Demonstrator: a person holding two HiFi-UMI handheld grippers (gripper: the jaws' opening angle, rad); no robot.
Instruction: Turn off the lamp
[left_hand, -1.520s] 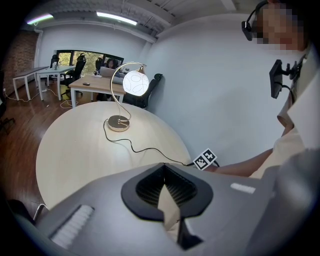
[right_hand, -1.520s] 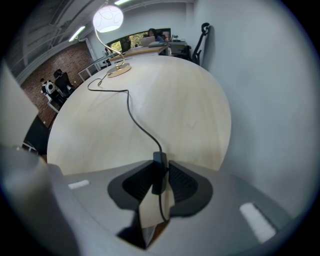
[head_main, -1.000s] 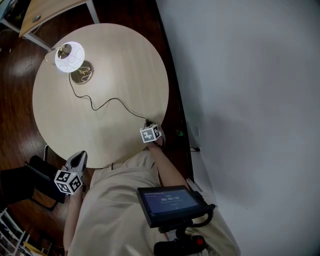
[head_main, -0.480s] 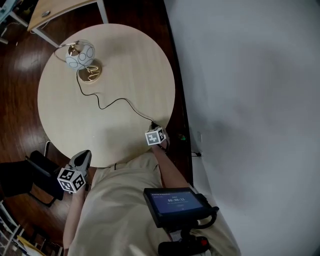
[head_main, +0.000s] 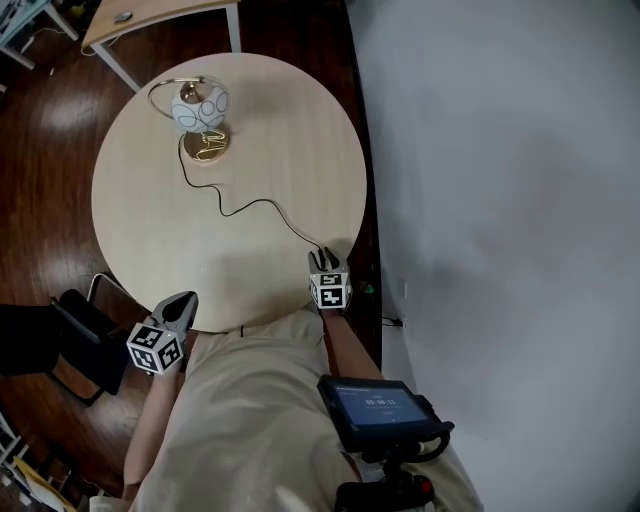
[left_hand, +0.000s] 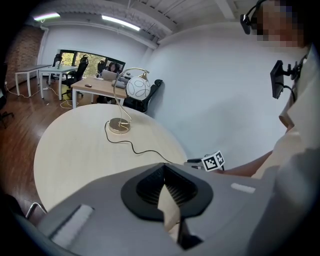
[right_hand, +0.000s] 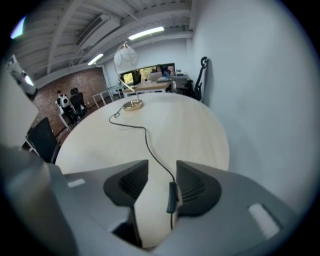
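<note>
The lamp, with a white globe shade (head_main: 203, 103) on a brass base (head_main: 206, 148), stands unlit at the far side of the round table (head_main: 150, 220). Its black cord (head_main: 255, 204) runs to the near right edge. There my right gripper (head_main: 322, 258) hovers with its jaws opening. The cord's inline switch (right_hand: 172, 197) lies on the table between them, close to the right pad (right_hand: 192, 186), and is not gripped. My left gripper (head_main: 185, 302) hangs off the table's near left edge, shut on nothing, pads (left_hand: 172, 187) meeting at the tips.
A white wall (head_main: 500, 200) runs close along the table's right side. A black chair (head_main: 75, 330) sits on the wooden floor at the near left. A desk (head_main: 150, 15) stands beyond the table. A small screen (head_main: 375, 410) is mounted at the person's chest.
The lamp's shade glowed bright a second ago and is dark now. My right gripper has lifted slightly at the table's near edge. The left gripper has stayed where it was.
</note>
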